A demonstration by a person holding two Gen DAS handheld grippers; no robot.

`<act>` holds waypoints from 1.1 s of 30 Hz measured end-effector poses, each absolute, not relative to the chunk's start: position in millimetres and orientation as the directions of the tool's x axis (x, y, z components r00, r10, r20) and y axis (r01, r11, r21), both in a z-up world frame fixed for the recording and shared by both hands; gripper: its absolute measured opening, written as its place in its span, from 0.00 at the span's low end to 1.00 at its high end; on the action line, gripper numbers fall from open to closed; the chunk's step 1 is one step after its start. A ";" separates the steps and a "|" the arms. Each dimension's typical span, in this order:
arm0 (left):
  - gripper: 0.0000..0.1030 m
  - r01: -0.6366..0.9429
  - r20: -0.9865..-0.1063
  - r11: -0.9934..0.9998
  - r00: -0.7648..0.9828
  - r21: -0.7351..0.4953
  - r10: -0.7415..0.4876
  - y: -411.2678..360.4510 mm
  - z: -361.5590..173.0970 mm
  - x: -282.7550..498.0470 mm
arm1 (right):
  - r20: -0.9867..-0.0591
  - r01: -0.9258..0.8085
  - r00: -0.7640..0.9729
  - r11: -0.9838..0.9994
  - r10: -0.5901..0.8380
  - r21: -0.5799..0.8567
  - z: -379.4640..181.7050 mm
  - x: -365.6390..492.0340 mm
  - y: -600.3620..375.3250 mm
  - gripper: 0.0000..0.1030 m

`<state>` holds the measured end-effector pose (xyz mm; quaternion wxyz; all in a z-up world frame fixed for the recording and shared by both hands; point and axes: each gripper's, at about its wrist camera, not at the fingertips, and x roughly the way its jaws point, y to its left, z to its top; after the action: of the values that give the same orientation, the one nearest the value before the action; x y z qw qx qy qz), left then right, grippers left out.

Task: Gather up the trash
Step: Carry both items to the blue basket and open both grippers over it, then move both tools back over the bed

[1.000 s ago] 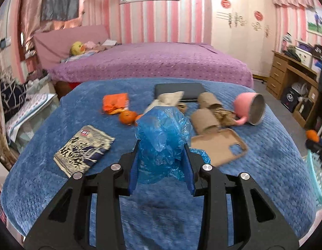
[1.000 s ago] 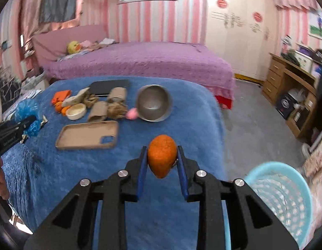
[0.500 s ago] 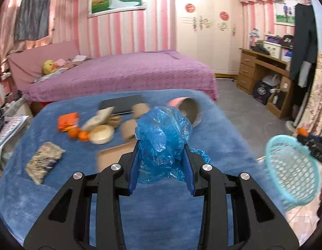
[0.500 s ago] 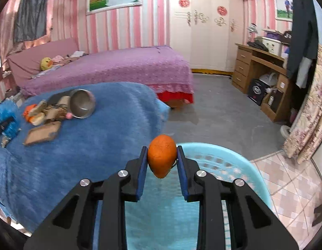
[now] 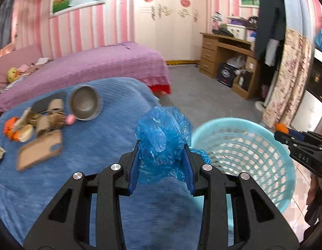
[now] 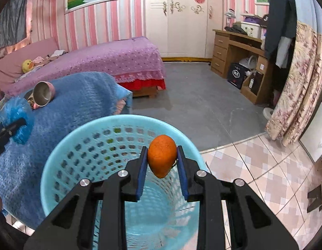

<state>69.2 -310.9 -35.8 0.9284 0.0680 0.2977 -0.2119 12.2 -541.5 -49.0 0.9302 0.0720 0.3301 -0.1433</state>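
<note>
My left gripper (image 5: 162, 167) is shut on a crumpled blue plastic bag (image 5: 164, 139), held over the blue bedspread (image 5: 102, 137) just left of the light blue basket (image 5: 244, 152). My right gripper (image 6: 162, 171) is shut on an orange peel (image 6: 162, 155) and holds it above the open mouth of the basket (image 6: 81, 145). The right gripper with the orange piece shows at the right edge of the left wrist view (image 5: 294, 139). The left gripper and blue bag show at the left of the right wrist view (image 6: 17, 118).
On the bedspread lie a steel bowl (image 5: 85, 103), cardboard tubes (image 5: 54, 106), a tan phone case (image 5: 39, 150), orange scraps (image 5: 9, 127) and a small dish (image 5: 25, 133). A purple bed (image 6: 102, 62), a wooden desk (image 6: 242, 58) and a floral curtain (image 6: 296, 87) stand around the floor.
Both grippers have swung right from the bed toward the basket. The right gripper with the orange peel now sits farther over the basket's mouth; the left with the bag has reached its rim.
</note>
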 end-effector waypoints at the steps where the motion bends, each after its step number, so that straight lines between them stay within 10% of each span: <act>1: 0.34 0.450 -0.587 0.893 0.724 0.004 -0.362 -320.8 -38.3 68.4 | -0.636 0.323 0.739 0.945 -0.220 0.048 -50.5 11.6 -545.7 0.27; 9: 0.36 0.498 -0.651 0.867 0.655 -0.009 -0.383 -362.7 -56.7 83.7 | -0.627 0.326 0.748 0.943 -0.215 0.066 -52.9 12.2 -549.8 0.27; 14: 0.77 0.477 -0.654 0.879 0.665 0.001 -0.360 -361.5 -59.1 88.1 | -0.637 0.311 0.742 0.949 -0.208 0.053 -56.4 15.6 -545.0 0.27; 20: 0.92 0.426 -0.600 0.903 0.736 0.051 -0.314 -340.2 -44.4 89.7 | -0.639 0.321 0.739 0.945 -0.214 0.055 -57.7 15.4 -544.5 0.27; 33: 0.94 0.393 -0.572 0.919 0.761 0.030 -0.307 -300.5 -33.0 88.8 | -0.638 0.315 0.740 0.948 -0.214 0.047 -54.7 18.2 -536.9 0.29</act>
<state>88.8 -300.5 -33.0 0.9354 0.0740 0.2907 -0.1873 18.2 -536.9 -54.7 0.9295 0.0758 0.3316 -0.1422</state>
